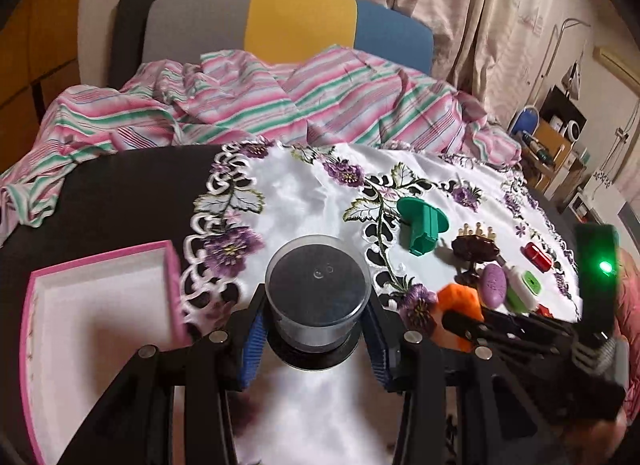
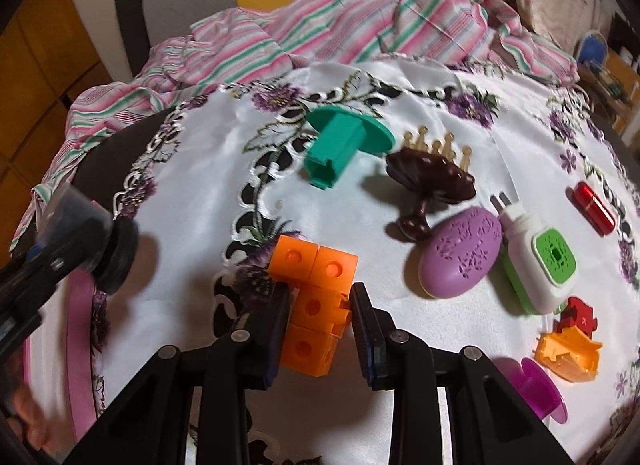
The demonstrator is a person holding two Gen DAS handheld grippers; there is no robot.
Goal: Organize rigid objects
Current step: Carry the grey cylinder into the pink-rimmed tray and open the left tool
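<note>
**Background only**

White embroidered tablecloth [image 1: 304, 193] covers the dark table [image 1: 120, 193]. Striped pink-green sheet [image 1: 256, 97] bunched just behind the tablecloth. Grey-yellow-blue chair back [image 1: 296, 25] behind the sheet; beige curtain [image 1: 480, 5] right of it.

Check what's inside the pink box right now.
The pink box shows only a bare white lining in the left wrist view. Its near end is hidden behind the left claw, which is shut on the jar, so that part can't be confirmed.
</note>
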